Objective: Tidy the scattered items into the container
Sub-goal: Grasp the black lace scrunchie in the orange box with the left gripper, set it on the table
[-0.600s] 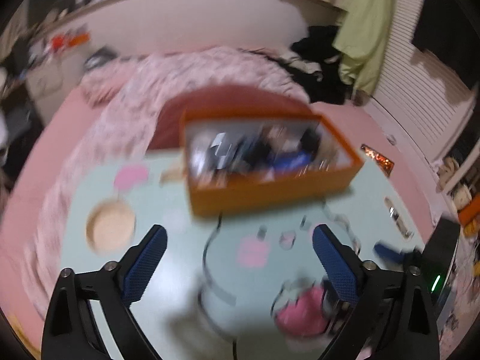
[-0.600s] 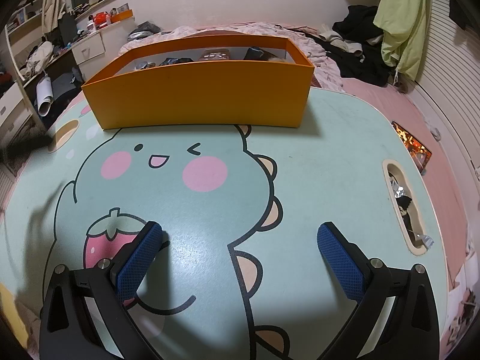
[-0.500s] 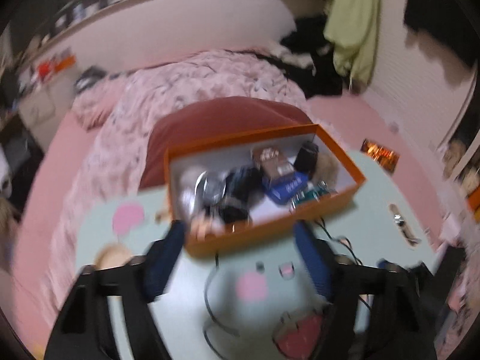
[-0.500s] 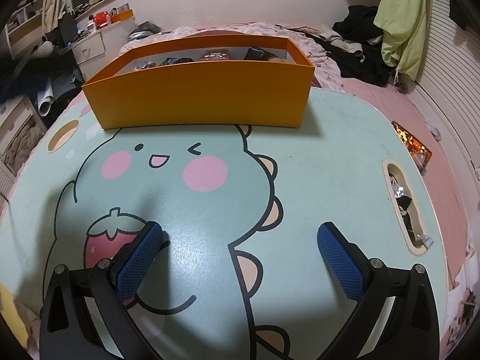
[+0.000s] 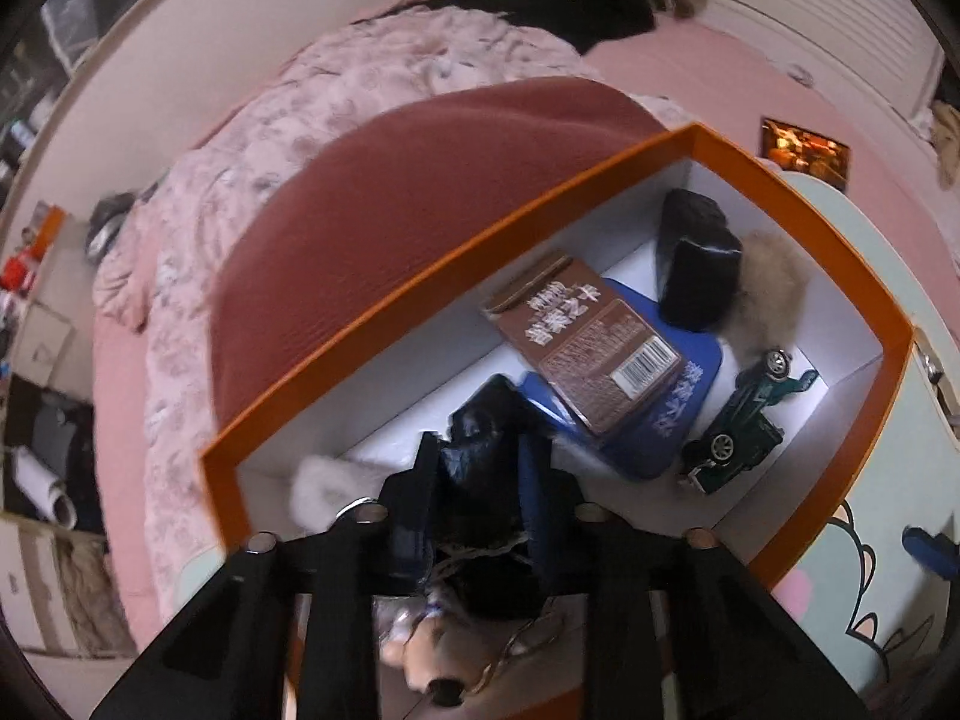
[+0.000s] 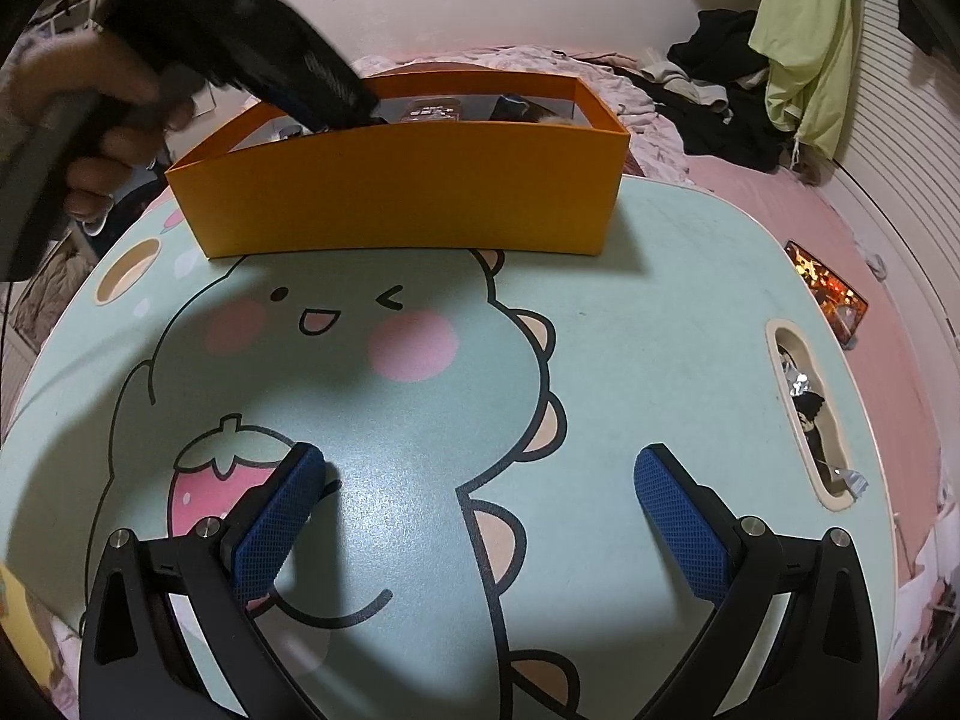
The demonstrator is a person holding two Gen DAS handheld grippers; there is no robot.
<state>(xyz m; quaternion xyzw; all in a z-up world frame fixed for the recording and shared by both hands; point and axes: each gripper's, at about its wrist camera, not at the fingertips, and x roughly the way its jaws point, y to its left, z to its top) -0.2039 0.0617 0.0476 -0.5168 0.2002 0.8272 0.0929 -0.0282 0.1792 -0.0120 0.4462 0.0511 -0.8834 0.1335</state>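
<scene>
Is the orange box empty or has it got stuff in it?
Not empty. The orange box holds a toy car, a brown packet and other things.

Orange container (image 6: 396, 192) with white inside, open-topped, standing at the far side of the worktop. Inside: brown printed packet (image 5: 585, 348) lying on a flat blue pouch (image 5: 660, 426), black bundle (image 5: 696, 261) at the far right end beside a beige fluffy piece (image 5: 771, 288), dark green toy car (image 5: 744, 420) near the right wall, white fluffy piece (image 5: 327, 489) at the left end, dark crumpled item (image 5: 486, 438) mid-box.

Table (image 6: 630, 324) bare; orange box (image 6: 408, 192) blocks far edge
</scene>
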